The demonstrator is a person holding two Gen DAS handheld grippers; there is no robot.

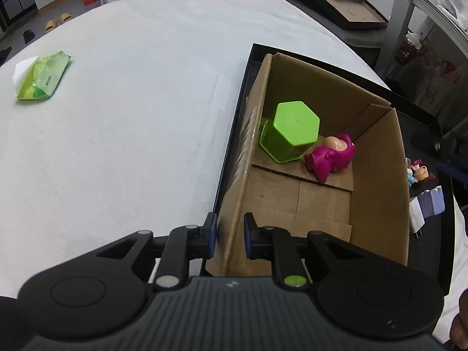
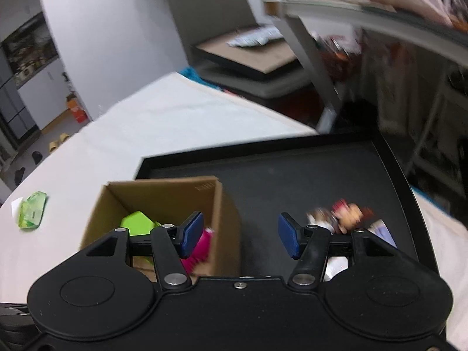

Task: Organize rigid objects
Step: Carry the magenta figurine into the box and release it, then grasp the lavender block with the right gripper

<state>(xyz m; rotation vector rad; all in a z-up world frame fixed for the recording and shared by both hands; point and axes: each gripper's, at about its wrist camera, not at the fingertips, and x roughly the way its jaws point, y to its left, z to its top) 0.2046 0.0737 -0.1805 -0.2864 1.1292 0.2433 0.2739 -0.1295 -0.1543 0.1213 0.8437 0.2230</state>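
At the near left wall of the cardboard box (image 1: 377,181), our left gripper (image 1: 231,235) pinches the cardboard, one finger outside and one inside; we judge this steadies the box while things go in. Inside, toward the far end, a green container (image 1: 289,130) stands with a pink toy (image 1: 330,158) lying just beside it, so we take those two as already sorted. The box sits on a black tray (image 2: 307,175), on the white table (image 1: 131,117).

Our right gripper (image 2: 241,237) hangs empty with its fingers spread wide, above the tray just right of the box. Beyond its right finger, a small doll (image 2: 348,213) and a pale purple piece (image 2: 383,231) lie on the tray outside the box, blurred; likely these are next. Far left on the table, a green packet (image 1: 41,79) lies well apart.
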